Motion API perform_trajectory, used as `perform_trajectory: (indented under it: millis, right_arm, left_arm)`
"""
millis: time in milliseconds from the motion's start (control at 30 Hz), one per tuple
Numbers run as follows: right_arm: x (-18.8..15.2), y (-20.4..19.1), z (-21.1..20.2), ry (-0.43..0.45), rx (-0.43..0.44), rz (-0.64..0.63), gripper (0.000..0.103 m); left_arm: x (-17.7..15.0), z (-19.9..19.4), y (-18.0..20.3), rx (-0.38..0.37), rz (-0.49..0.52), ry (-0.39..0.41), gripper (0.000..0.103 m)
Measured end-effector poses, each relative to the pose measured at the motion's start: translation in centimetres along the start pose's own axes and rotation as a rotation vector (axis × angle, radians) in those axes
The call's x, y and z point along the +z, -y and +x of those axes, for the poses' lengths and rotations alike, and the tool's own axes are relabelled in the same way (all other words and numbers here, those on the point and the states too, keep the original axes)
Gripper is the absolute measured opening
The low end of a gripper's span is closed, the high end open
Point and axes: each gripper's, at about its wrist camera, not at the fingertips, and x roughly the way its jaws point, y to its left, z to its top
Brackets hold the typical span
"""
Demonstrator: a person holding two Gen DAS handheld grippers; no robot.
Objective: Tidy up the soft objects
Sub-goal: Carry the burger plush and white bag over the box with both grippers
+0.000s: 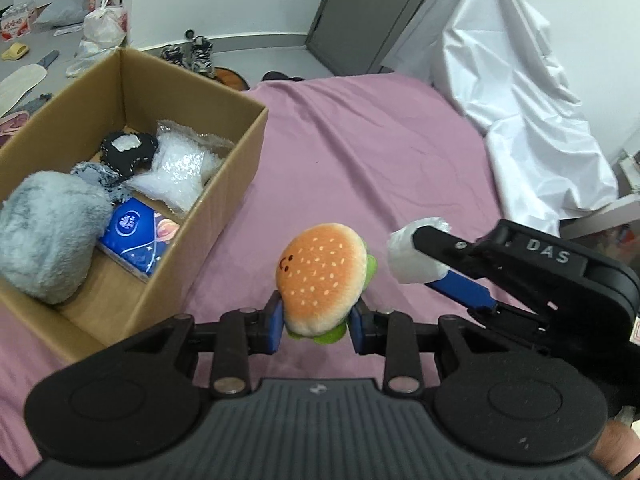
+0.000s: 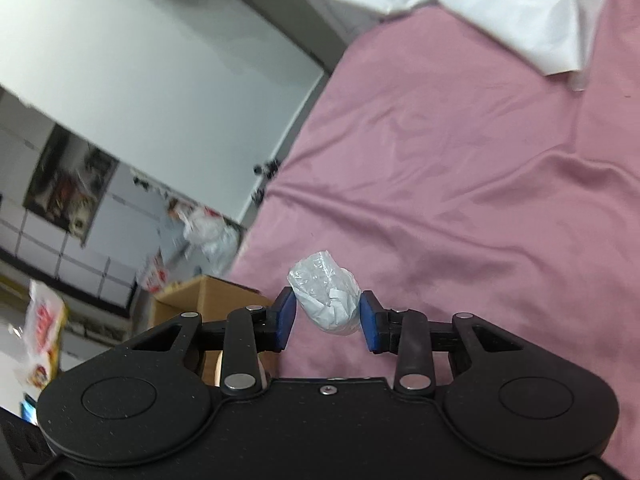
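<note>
Left hand-held gripper [image 1: 318,322]: nearly together, blue pads clamped on a burger plush [image 1: 322,280], bun side toward the camera, small face at the left of the bun, green edge showing below and at the right. Held clear above the pink bed sheet [image 1: 360,152], just right of the cardboard box [image 1: 224,196].

Right hand-held gripper [image 2: 327,316]: also narrowed, pressed on a white wrapped bundle [image 2: 325,296] of crinkled plastic; right pad plainly against it, left pad at its edge. Seen from the left wrist camera as a white lump [image 1: 414,254] at the tip of the black finger, beside the burger plush and apart from it, above the sheet.

In the box: a grey fluffy plush [image 1: 48,236] against the near-left wall, a blue tissue pack [image 1: 138,236] lying flat beside it, a clear bag of white pellets [image 1: 176,172] and a black plush piece [image 1: 126,150] toward the far end.

Draped at the bed's far right: a white plastic cover [image 1: 520,100].
</note>
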Motion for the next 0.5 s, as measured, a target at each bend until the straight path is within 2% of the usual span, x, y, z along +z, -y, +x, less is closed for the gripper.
perform_trajectory:
  millis: [167,300,500]
  right_arm:
    - [-0.7,-1.0,-2.0,0.064,0.01,0.015,0.034]
    - [-2.7,-2.3,-3.5,0.103,0.039,0.024,0.034]
    - [-4.9,-3.8,-5.0,0.126,0.065,0.016,0.034]
  left_arm:
    - [0.0,-3.0,-0.7,-0.053,0.015,0.018,0.031]
    - [0.2,-5.0,-1.6,-0.076,0.016,0.04,0.031]
    - [0.9,-7.1,-3.3,-0.107,0.004,0.063,0.031]
